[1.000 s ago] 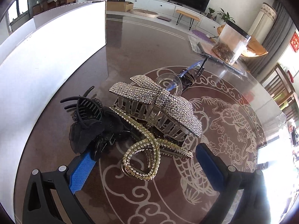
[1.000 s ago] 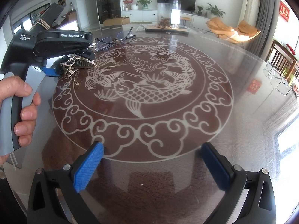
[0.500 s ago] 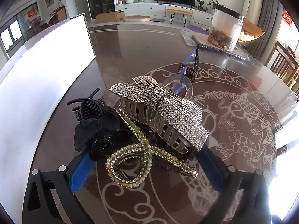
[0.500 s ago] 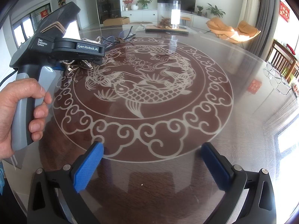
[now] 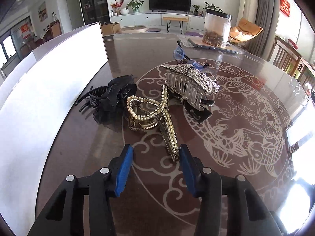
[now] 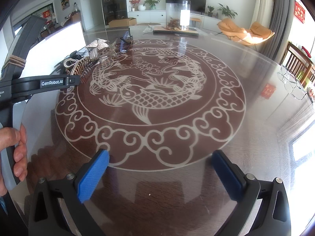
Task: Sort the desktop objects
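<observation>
Three hair clips huddle on the glossy carved table (image 5: 246,177): a matte black claw clip (image 5: 110,98), a looping pearl-studded clip (image 5: 155,114), a rhinestone bow clip (image 5: 191,82). Left gripper (image 5: 155,153) spread, pearl tip against one pad; right gripper (image 6: 159,163) wide, empty.

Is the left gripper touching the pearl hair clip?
Cannot tell. In the left wrist view the pearl clip's tail ends right beside one finger pad of the left gripper, with no clear gap or contact showing.
</observation>
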Available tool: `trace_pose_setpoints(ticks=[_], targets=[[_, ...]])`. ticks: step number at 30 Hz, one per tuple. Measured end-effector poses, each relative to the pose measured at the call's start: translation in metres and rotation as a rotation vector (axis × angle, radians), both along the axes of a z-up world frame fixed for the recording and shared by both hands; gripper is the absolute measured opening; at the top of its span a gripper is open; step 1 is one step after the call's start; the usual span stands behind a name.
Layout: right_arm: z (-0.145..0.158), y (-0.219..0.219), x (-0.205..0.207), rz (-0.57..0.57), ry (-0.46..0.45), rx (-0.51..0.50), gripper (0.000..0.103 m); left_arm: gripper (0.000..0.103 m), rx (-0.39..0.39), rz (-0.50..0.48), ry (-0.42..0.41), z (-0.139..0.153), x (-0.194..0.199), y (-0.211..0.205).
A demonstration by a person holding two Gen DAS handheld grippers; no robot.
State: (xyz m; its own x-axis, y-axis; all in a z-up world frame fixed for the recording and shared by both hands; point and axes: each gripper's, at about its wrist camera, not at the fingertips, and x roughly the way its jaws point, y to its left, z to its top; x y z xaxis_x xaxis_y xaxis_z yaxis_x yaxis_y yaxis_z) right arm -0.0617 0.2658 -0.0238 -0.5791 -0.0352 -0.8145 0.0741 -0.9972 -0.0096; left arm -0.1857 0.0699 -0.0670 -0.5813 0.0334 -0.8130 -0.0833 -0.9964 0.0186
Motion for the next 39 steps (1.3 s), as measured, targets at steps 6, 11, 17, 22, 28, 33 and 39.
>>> trace_pose_setpoints(ticks=[6, 11, 17, 22, 28, 33, 39], targets=[[0.0, 0.0, 0.0, 0.0, 0.0, 0.0, 0.103, 0.048, 0.045, -0.008, 0.015, 0.0, 0.043, -0.022], [0.0, 0.0, 0.0, 0.0, 0.0, 0.0, 0.103, 0.054, 0.14, 0.024, 0.024, 0.002, 0.064, -0.042], [0.0, 0.0, 0.0, 0.0, 0.0, 0.0, 0.103, 0.075, 0.148, 0.054, 0.021, 0.001, 0.068, -0.046], [0.0, 0.0, 0.0, 0.0, 0.0, 0.0, 0.103, 0.076, 0.14, 0.051, 0.017, 0.001, 0.068, -0.045], [0.0, 0.0, 0.0, 0.0, 0.0, 0.0, 0.103, 0.084, 0.14, 0.042, 0.012, 0.001, 0.068, -0.043], [0.0, 0.0, 0.0, 0.0, 0.0, 0.0, 0.103, 0.094, 0.229, 0.057, 0.009, 0.002, 0.069, -0.056], [0.0, 0.0, 0.0, 0.0, 0.0, 0.0, 0.103, 0.095, 0.363, 0.107, 0.019, 0.003, 0.07, -0.081]])
